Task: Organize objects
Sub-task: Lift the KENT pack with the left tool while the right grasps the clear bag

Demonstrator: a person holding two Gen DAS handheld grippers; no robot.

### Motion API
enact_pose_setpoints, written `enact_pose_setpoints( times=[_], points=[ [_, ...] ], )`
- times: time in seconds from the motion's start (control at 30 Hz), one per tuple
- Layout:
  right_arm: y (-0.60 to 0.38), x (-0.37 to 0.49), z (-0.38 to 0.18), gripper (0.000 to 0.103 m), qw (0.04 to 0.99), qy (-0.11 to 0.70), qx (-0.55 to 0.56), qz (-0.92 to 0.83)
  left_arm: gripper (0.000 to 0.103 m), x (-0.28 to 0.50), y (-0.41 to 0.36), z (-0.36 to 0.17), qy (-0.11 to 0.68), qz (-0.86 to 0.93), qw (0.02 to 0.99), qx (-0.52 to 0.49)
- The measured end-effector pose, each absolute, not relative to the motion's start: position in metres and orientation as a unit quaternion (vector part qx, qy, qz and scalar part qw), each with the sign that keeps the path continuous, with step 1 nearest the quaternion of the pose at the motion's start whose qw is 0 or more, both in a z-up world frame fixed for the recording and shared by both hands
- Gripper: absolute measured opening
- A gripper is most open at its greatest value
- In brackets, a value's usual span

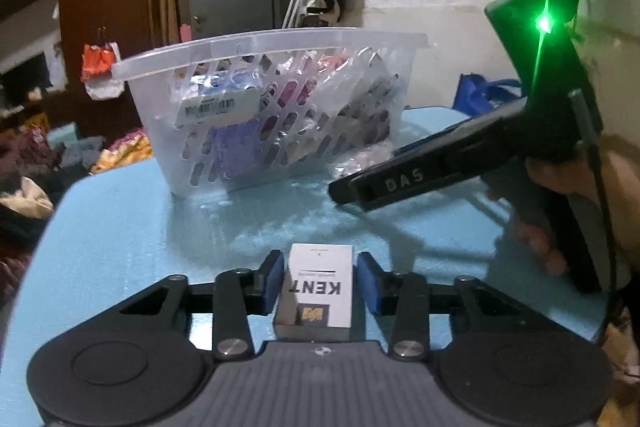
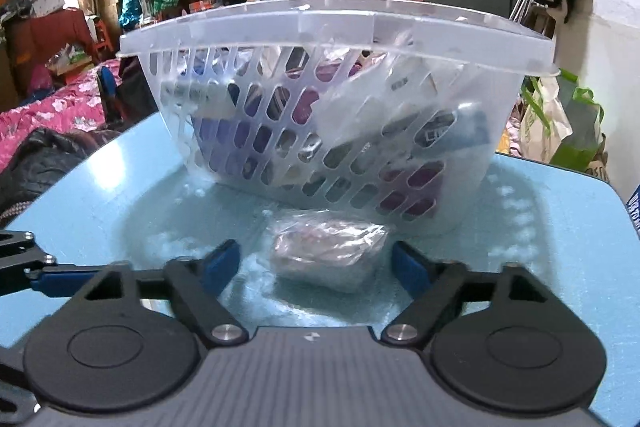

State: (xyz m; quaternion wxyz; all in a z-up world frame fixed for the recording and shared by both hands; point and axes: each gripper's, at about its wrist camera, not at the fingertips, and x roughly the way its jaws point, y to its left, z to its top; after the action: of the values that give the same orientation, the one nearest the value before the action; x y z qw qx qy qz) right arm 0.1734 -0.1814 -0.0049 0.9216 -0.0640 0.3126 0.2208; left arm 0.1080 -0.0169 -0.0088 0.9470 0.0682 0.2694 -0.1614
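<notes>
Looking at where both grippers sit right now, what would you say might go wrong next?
1. The left gripper brackets the white Kent carton near its upper end; with the hold this high, the carton might swing or slip when lifted.
2. The right gripper straddles the crinkly clear plastic packet without pressing it; slippery film could squirt out.
3. That packet lies close against the translucent slotted plastic basket, so the fingers may nudge it.

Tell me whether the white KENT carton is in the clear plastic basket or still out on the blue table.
Out. The white KENT carton lies on the blue table, between the left gripper's blue pads, well short of the clear plastic basket.
</notes>
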Motion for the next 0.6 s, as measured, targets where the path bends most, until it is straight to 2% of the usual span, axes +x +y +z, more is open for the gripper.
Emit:
enact_pose_setpoints(
  times=[0.07, 0.6],
  points=[
    [-0.185, 0.171, -0.002, 0.061, 0.925, 0.304, -0.064, 0.220, 0.041, 0.108, -0.013, -0.009, 0.266, -0.163, 0.948, 0.058],
    [-0.197, 0.148, 0.016, 0.061, 0.955, 0.196, -0.037, 0.220, 0.041, 0.104, 0.005, -0.008, 0.218, -0.154, 0.964, 0.001]
  ],
)
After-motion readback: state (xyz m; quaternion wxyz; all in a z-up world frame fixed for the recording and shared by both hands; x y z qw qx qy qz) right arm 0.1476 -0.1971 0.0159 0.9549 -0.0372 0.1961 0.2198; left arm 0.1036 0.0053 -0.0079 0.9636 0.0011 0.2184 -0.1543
